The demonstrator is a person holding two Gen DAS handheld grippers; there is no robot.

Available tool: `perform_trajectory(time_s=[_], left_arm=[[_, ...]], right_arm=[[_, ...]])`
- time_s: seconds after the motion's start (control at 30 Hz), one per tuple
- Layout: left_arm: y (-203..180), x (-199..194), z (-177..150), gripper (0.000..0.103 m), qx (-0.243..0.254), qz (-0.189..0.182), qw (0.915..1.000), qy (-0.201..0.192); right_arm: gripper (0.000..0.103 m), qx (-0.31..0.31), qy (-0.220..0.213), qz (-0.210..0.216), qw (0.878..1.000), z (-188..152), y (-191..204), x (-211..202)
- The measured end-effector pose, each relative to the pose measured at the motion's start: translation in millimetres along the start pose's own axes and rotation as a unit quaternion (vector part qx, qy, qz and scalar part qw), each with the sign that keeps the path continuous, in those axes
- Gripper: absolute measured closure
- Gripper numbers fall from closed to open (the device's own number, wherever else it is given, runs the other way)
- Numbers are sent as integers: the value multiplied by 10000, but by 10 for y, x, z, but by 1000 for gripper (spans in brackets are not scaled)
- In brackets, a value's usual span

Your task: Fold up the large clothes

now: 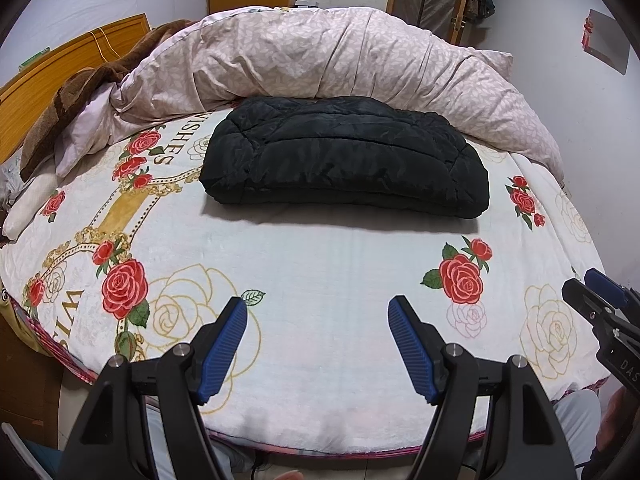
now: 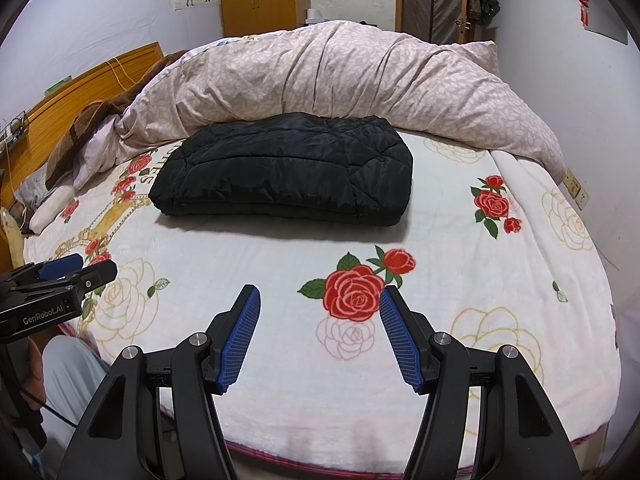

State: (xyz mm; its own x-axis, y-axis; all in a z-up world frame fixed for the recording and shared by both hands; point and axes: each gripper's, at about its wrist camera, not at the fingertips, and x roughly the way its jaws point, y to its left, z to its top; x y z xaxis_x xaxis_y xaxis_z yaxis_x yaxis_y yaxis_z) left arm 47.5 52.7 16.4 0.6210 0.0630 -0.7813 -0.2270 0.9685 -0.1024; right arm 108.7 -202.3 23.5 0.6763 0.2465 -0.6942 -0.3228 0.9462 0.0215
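A black quilted jacket [image 1: 344, 156] [image 2: 284, 172] lies folded into a thick rectangle on the rose-patterned bed blanket [image 1: 320, 264] [image 2: 400, 344], well beyond both grippers. My left gripper [image 1: 318, 306] hovers over the near part of the blanket, open, with nothing between its blue pads [image 1: 224, 350]. My right gripper [image 2: 320, 294] hangs likewise over the near edge, open and empty. Each gripper also shows in the other's view: the right gripper [image 1: 588, 288] at the right edge, the left gripper [image 2: 86, 266] at the left edge.
A bunched pink duvet [image 1: 320, 56] [image 2: 340, 76] lies along the far side of the bed, touching the jacket's back edge. A brown blanket [image 1: 80, 92] and wooden headboard [image 1: 60, 64] are at the left. A person's legs [image 2: 68, 368] stand at the near edge of the bed.
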Motion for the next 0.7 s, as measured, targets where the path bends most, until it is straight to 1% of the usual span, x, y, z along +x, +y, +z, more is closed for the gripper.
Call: perform_trajectory(time_s=[0.57, 0.7], left_arm=[[-3, 1, 3, 28, 2, 7, 10000, 15], [-6, 22, -45, 28, -8, -4, 10000, 57]], right_arm=[[41, -4, 8, -12, 10000, -8, 11, 6], [41, -18, 15, -3, 10000, -13, 4, 15]])
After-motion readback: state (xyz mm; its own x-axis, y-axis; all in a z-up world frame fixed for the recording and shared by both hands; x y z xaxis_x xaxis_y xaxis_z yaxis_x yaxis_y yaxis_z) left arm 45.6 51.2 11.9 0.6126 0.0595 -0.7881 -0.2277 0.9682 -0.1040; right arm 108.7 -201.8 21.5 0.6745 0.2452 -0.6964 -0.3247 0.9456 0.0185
